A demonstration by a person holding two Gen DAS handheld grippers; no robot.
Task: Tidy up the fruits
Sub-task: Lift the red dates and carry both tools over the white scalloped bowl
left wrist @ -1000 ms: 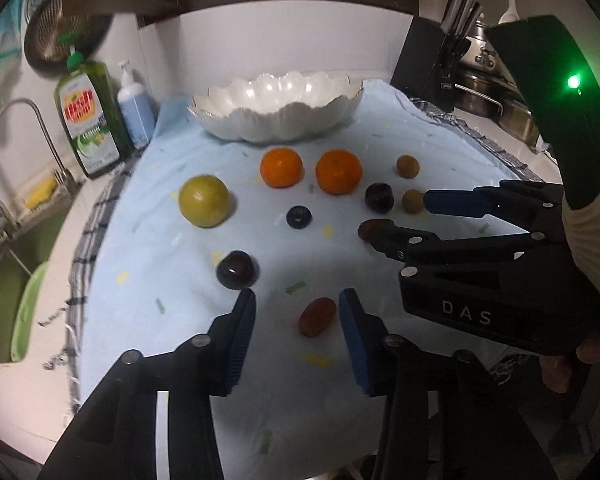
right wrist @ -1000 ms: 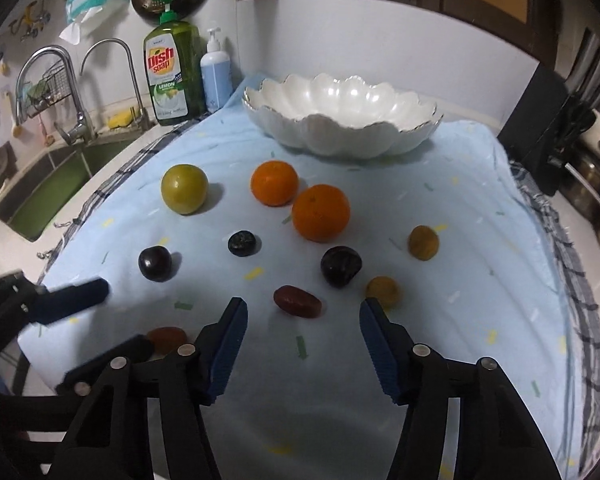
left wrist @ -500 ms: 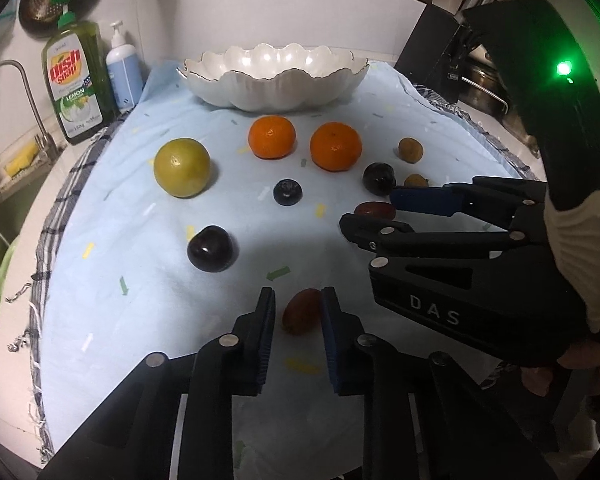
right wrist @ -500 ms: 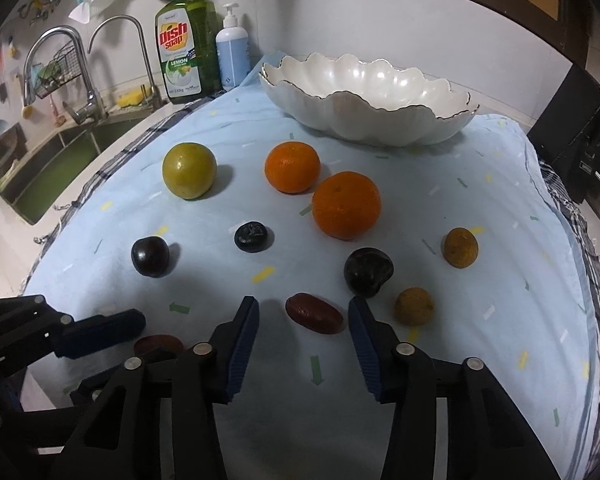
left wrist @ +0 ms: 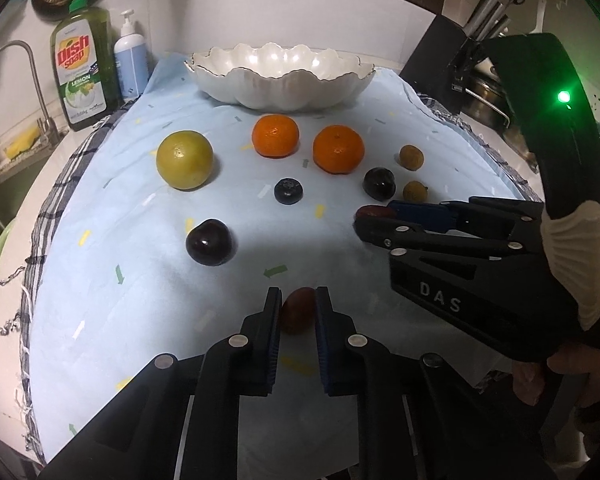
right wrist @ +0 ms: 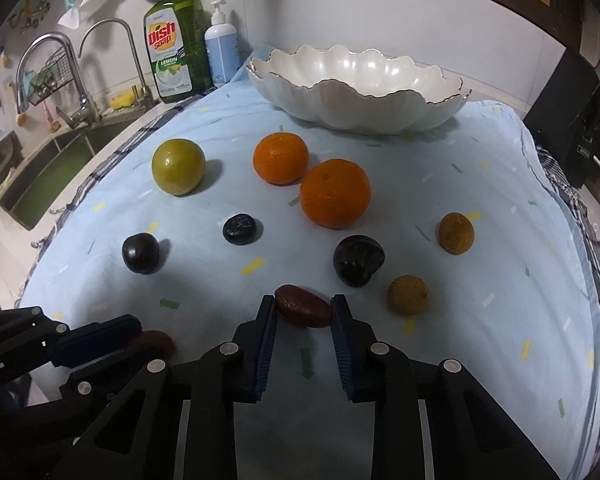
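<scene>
Evidently both grippers are working the same kind of fruit at once: the left gripper (left wrist: 298, 307) has just been closing, and its fingers (left wrist: 273, 312) now pinch a small reddish-brown date (left wrist: 298, 312) that lies on the pale blue cloth (left wrist: 140, 300) near the front edge of the tabletop. The right gripper (right wrist: 303, 310) has likewise just been closing, and its fingers (right wrist: 266, 320) press on the two ends of a second date (right wrist: 305, 310), which lies crosswise between them, just in front of a dark plum (right wrist: 358, 260) and beside a small brown longan (right wrist: 407, 294). Both dates appear to rest on the cloth, not yet lifted. Taking the two nearest, alike fruits together looks like a sensible way to sort by kind, and the grippers tilt downward so that the pads meet the low fruits from the sides. The white scalloped bowl (right wrist: 360, 96) stands empty at the far side of the cloth, probably the destination. Between it and the grippers the other fruits lie apart from one another: a yellow-green fruit (right wrist: 178, 166), two mandarins (right wrist: 334, 193), a dark round fruit (right wrist: 141, 253), a blueberry (right wrist: 239, 229) and a second longan (right wrist: 455, 233). That spacing leaves room for the fingers to come down around each one without nudging its neighbours. Dish soap (right wrist: 174, 44) stands by the sink, well clear.
</scene>
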